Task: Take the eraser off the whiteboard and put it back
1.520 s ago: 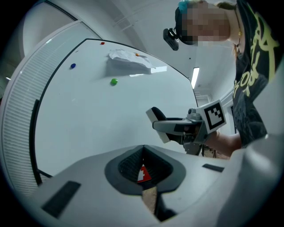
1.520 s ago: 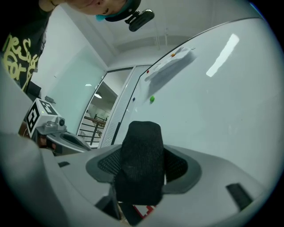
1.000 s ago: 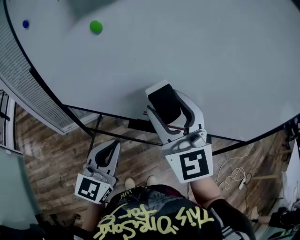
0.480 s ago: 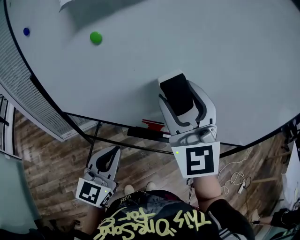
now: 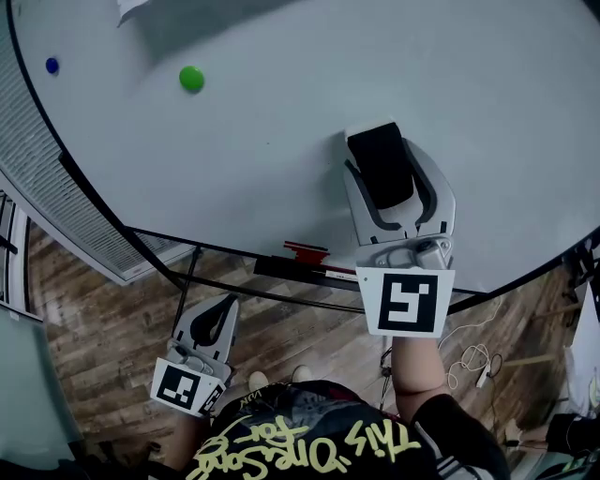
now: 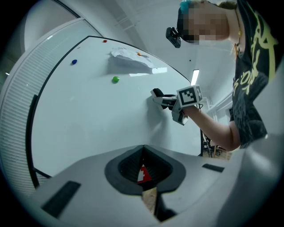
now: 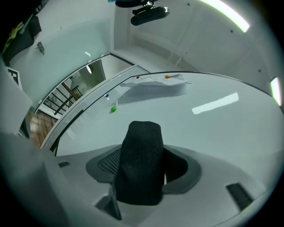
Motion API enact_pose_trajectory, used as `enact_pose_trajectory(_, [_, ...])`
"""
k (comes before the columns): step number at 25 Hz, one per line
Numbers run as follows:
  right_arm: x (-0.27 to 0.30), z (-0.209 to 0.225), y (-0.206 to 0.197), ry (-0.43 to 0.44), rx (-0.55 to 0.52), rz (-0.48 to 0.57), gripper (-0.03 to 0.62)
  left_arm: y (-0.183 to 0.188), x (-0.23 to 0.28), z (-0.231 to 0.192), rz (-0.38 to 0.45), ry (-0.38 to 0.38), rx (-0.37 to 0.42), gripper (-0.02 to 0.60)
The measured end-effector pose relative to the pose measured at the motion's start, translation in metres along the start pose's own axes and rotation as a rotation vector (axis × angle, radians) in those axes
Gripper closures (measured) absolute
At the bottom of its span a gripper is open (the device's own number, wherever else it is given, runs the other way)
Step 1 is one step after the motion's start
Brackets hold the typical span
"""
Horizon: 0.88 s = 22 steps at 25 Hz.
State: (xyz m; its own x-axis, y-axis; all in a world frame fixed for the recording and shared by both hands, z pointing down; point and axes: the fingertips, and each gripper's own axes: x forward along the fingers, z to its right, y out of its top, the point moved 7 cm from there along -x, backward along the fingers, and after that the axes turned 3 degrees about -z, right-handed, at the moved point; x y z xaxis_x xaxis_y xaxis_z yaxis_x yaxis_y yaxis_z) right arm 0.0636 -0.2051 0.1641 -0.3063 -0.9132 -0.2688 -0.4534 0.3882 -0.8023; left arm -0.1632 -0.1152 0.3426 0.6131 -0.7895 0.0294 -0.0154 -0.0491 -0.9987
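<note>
Black eraser (image 5: pixel 380 165), white whiteboard (image 5: pixel 281 122)

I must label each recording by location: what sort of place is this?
Probably an office or classroom: a large whiteboard with a green magnet and a paper on it, an eraser held in the right tool, and a wooden floor.

Cool, even light fills every view, leaving the whiteboard (image 5: pixel 281 112) a flat pale grey. In the right gripper view a ceiling strip lamp (image 7: pixel 224 13) far above the jaws is mirrored as a bright streak of glare (image 7: pixel 215 103) on the board beyond them. Both gripper views bow straight edges and fade to black at the corners, and the foreground below the jaws is soft, while the black eraser (image 7: pixel 141 159) between them shows a crisp weave.
</note>
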Motion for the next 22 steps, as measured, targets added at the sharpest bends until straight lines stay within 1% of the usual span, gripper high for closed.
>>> enact_pose_trajectory(3, [0.0037,0.0028,-0.0011,-0.010,-0.032,-0.008,0.330,-0.0006,0.0008,-0.0014,-0.002,0.001,0.000,0.575])
enact_pose_trajectory(6, [0.0039,0.0051,-0.0003,0.010,-0.168,-0.058,0.330,-0.0006,0.0001,-0.0021,-0.004,0.002,0.001,0.575])
enact_pose_trajectory(7, [0.0038,0.0061,0.0003,0.007,-0.190,-0.066,0.330,-0.0004,-0.0003,-0.0020,-0.003,0.002,0.003,0.574])
enact_pose_trajectory(15, [0.0058,0.0076,-0.0026,-0.019,-0.242,-0.084,0.330,-0.0005,0.0034,-0.0018,-0.003,0.000,0.009,0.574])
enact_pose_trajectory(22, [0.0064,0.0056,-0.0008,-0.057,-0.261,-0.112,0.329,0.0016,0.0033,-0.0021,0.000,0.000,0.011,0.574])
